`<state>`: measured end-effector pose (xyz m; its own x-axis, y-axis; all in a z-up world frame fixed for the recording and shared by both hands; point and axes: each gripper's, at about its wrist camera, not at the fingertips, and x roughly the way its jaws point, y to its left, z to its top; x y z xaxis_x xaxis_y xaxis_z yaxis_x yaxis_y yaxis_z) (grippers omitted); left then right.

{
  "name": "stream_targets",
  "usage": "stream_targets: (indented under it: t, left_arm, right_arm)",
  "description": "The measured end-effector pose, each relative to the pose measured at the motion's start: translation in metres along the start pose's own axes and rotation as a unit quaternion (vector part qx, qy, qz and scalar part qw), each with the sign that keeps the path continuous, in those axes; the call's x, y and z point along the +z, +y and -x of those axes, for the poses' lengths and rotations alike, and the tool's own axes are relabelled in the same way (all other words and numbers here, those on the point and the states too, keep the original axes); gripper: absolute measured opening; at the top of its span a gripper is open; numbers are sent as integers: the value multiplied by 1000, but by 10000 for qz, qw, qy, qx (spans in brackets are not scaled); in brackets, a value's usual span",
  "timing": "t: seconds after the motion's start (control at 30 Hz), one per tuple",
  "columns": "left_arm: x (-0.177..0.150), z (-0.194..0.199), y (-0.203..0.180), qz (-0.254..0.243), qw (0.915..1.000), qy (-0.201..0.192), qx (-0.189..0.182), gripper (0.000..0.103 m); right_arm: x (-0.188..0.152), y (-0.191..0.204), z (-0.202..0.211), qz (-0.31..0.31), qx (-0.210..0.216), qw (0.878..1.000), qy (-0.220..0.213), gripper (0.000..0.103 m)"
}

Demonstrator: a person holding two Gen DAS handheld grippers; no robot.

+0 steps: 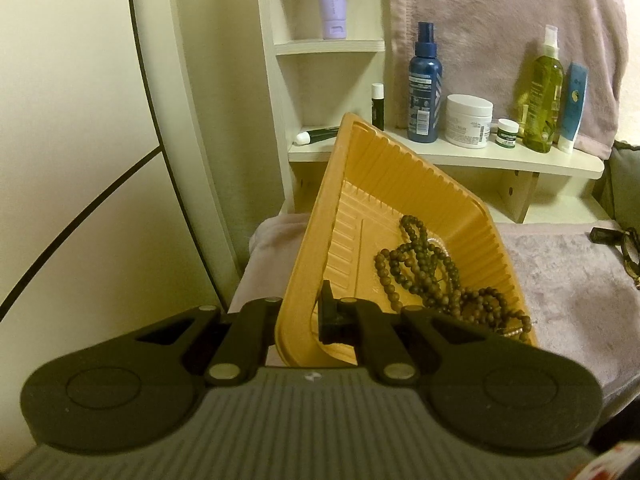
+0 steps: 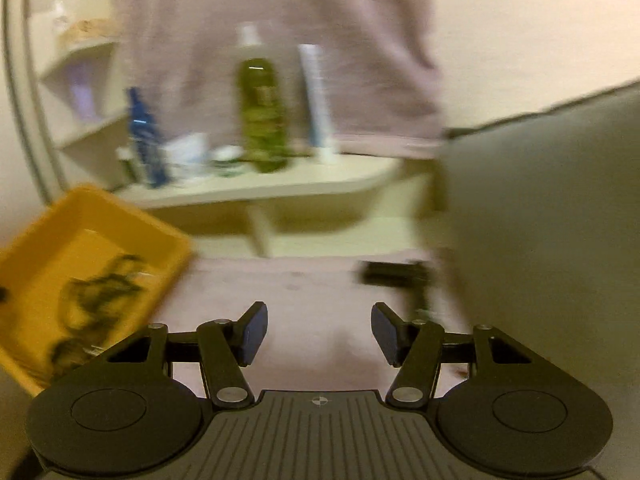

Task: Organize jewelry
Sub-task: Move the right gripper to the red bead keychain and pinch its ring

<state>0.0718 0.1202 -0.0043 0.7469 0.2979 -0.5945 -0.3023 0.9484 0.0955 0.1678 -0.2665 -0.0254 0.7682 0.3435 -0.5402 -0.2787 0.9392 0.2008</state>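
My left gripper (image 1: 301, 312) is shut on the near rim of a yellow ribbed plastic tray (image 1: 360, 184) and holds it tilted up off the pink cloth. Several strands of dark brown wooden beads (image 1: 436, 272) lie heaped in the tray's lower right corner, with a pale bead strand under them. In the right wrist view, which is blurred, the tray (image 2: 120, 224) with the beads (image 2: 96, 300) shows at the left. My right gripper (image 2: 319, 332) is open and empty above the pink cloth.
A cream shelf (image 1: 520, 160) behind holds a blue spray bottle (image 1: 425, 88), white jar (image 1: 469, 120), green bottle (image 1: 543, 92) and tubes. Dark glasses-like items (image 1: 624, 248) lie on the pink cloth (image 1: 580, 300) at right. A grey cushion (image 2: 540, 220) stands at right.
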Motion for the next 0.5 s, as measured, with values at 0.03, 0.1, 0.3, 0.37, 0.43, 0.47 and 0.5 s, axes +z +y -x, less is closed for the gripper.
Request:
stream_targets:
  t: [0.03,0.1,0.3,0.37,0.43,0.47,0.5]
  left_arm:
    - [0,0,0,-11,10000,-1,2,5]
    - [0,0,0,-33,10000,8,5,5]
    - [1,2,-3,-92,10000,22,31,5]
    - [2,2,-4,-104,9999,25,39,5]
    - [2,2,-4,-121,9999,33,53,5]
    - [3,2,-4,-126,9999,38,56,5]
    - [3,2,-5,-132,9999,41,57,5]
  right_arm:
    - [-4,-6,1,19,-187,9998,10,58]
    - [-9,-17,2,-20,-481,9988,82,58]
    - [-18,-33,-11,-32,-802,9964,289,58]
    - [-21,-34,-17,-1,-816,9961,340,58]
    - [-23,-33,-26,30,-818,9959,380,57]
    - [-23,-33,-29,20,-836,9957,396,57]
    - [-24,-33,-33,11,-852,9955,412,55]
